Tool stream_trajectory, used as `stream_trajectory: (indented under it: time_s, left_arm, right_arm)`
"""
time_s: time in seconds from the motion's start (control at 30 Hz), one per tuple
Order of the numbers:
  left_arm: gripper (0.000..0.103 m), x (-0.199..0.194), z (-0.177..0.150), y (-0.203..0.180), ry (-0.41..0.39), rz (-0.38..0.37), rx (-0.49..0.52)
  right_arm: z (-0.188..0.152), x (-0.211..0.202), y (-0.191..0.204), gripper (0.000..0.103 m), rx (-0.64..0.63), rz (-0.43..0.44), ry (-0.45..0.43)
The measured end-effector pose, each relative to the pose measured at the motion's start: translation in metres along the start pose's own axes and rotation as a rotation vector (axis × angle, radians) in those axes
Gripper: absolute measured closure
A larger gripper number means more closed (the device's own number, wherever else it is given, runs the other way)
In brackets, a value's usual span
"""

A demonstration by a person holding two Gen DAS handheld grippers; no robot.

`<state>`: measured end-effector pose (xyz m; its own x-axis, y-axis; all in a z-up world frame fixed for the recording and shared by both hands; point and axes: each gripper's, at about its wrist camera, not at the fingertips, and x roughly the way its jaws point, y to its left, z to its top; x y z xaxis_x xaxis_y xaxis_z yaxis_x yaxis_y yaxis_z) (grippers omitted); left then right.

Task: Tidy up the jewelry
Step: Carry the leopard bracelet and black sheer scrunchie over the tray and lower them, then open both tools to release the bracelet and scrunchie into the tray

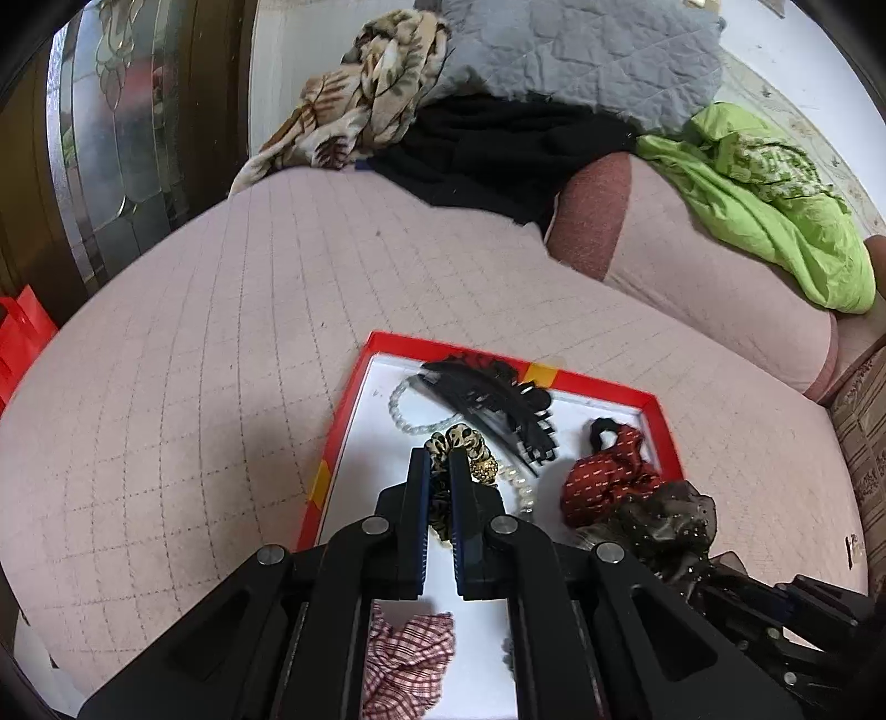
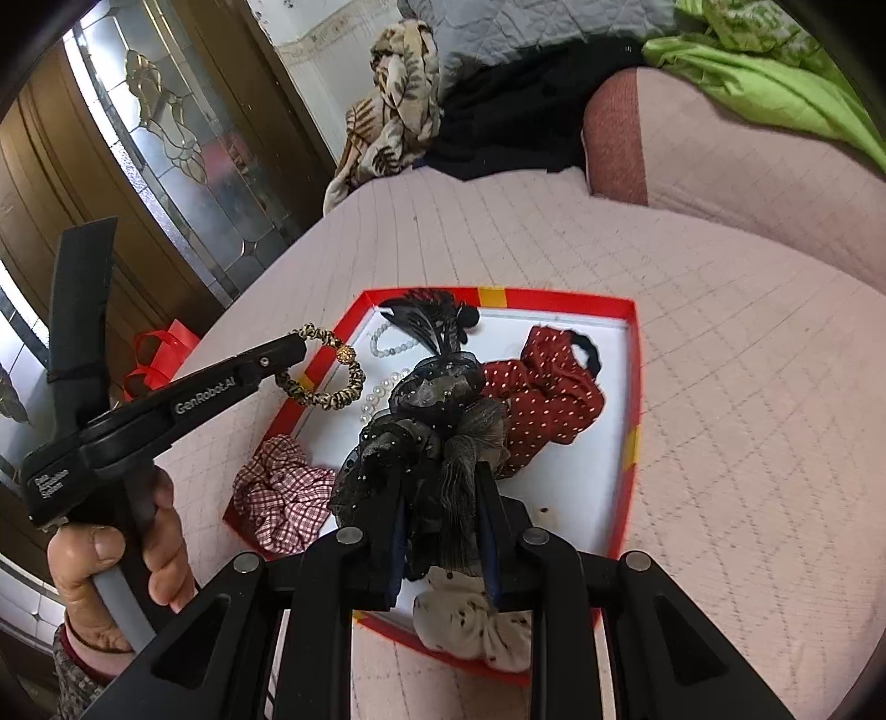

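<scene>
Left tool [image 2: 299,346] pinches leopard bracelet [image 2: 326,368]; right tool [image 2: 443,487] clamps dark scrunchie [image 2: 437,421] lengthwise, pointing forward.

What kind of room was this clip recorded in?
Likely a home bedroom or living room: the red tray of hair accessories sits on a pink quilted cushion, with a grey pillow and loose clothes piled behind, beside a leaded-glass wooden door.
</scene>
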<state>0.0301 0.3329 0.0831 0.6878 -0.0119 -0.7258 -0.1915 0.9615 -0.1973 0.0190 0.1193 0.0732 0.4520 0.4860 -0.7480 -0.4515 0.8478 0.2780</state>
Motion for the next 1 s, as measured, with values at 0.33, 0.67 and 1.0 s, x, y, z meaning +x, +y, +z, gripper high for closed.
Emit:
stream_trajectory:
  time_s: [0.33, 0.67, 1.0]
  left_arm:
    - [0.097, 0.042, -0.007, 0.02, 0.097, 0.104, -0.023]
    - [0.097, 0.055, -0.016, 0.008, 0.101, 0.231, 0.066]
    - [0.095, 0.052, -0.015, 0.001, 0.072, 0.268, 0.09]
  right_arm:
    - [-0.004, 0.036, -0.007, 0.079, 0.007, -0.032, 0.058]
    - [-0.01, 0.048, 0.0, 0.078, -0.031, -0.048, 0.082]
    - [-0.011, 0.055, -0.004, 0.073, -0.038, -0.077, 0.087]
